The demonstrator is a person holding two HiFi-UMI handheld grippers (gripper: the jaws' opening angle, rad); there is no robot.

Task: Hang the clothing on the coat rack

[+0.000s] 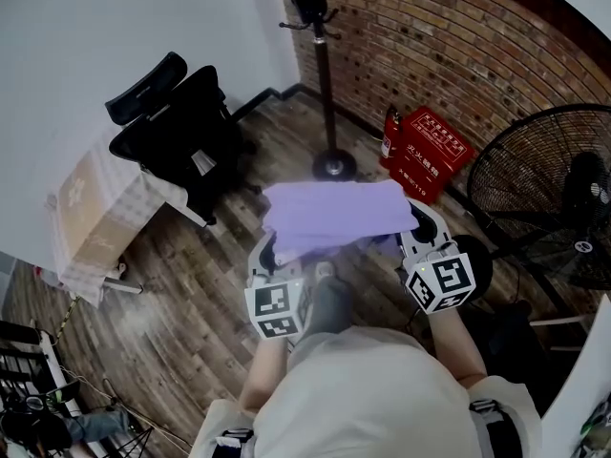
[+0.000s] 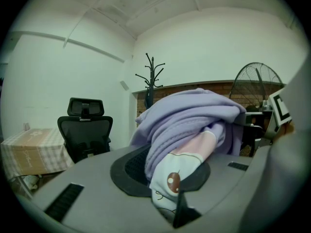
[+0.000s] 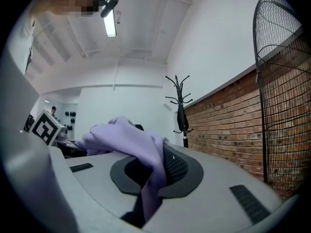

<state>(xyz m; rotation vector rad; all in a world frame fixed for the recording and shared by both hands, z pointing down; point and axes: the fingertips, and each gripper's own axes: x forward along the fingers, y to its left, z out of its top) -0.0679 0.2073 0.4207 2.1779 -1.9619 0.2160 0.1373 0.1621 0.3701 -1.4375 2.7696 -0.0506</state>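
Your pale top (image 1: pixel 372 389) fills the bottom of the head view. Just above it, your left tool (image 1: pixel 270 256) and right tool (image 1: pixel 420 229) carry the lavender clothing (image 1: pixel 334 213) stretched between them over the wood floor (image 1: pixel 191 294). At top centre the coat rack (image 1: pixel 323 74) stands well apart from it. In the left gripper view, narrow jaws clamp a bunched fold with a pale printed patch. In the right gripper view, near-closed jaws pinch a thin edge of fabric, and the rack stands right of centre.
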